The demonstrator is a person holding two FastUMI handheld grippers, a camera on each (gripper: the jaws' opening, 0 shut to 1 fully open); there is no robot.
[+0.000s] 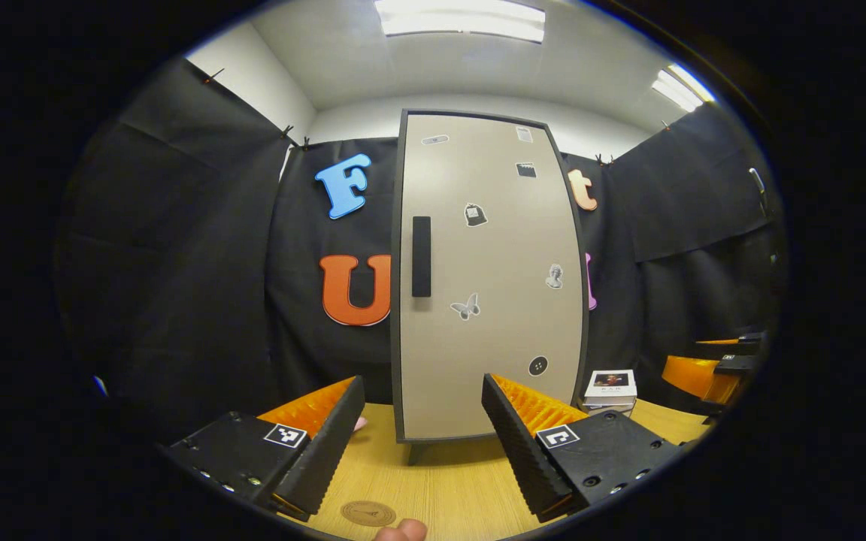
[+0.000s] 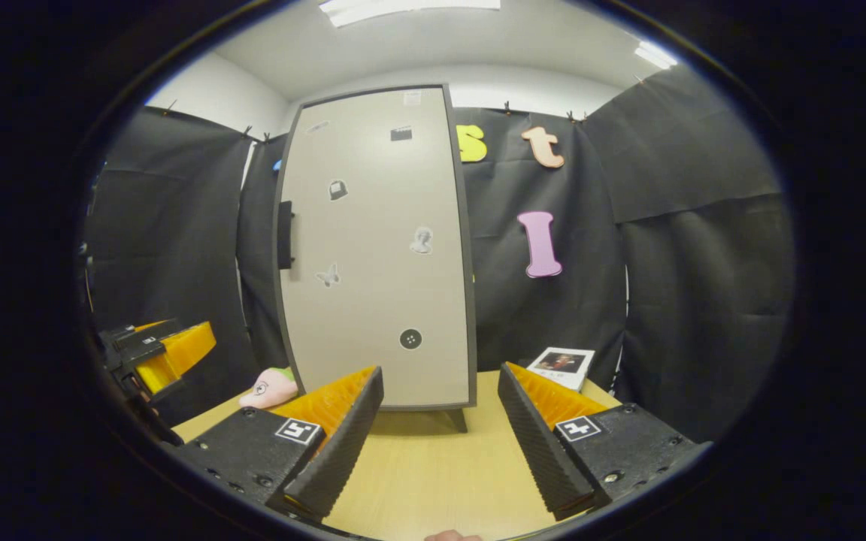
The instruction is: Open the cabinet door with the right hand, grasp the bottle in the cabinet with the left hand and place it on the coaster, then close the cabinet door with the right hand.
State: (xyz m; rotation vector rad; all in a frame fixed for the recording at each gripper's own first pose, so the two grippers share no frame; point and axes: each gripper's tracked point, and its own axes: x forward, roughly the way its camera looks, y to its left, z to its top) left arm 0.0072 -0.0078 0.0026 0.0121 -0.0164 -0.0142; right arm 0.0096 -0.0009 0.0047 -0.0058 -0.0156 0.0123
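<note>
A tall beige cabinet (image 1: 489, 278) stands on the wooden table (image 1: 440, 481), its door shut, with a dark vertical handle (image 1: 421, 256) on the left edge. The bottle stays hidden behind the door. A round brown coaster (image 1: 367, 513) lies on the table near the front. My left gripper (image 1: 422, 436) is open, held some way in front of the cabinet with nothing between its fingers. The right gripper view has the cabinet (image 2: 376, 255) and its handle (image 2: 285, 234) too. My right gripper (image 2: 440, 428) is open and empty, in front of the door's lower right part.
A small white box (image 1: 610, 388) sits on the table to the right of the cabinet, box (image 2: 562, 366) also in the right gripper view. A pink and green soft toy (image 2: 271, 388) lies left of the cabinet. The other gripper (image 2: 155, 353) hangs at the far left.
</note>
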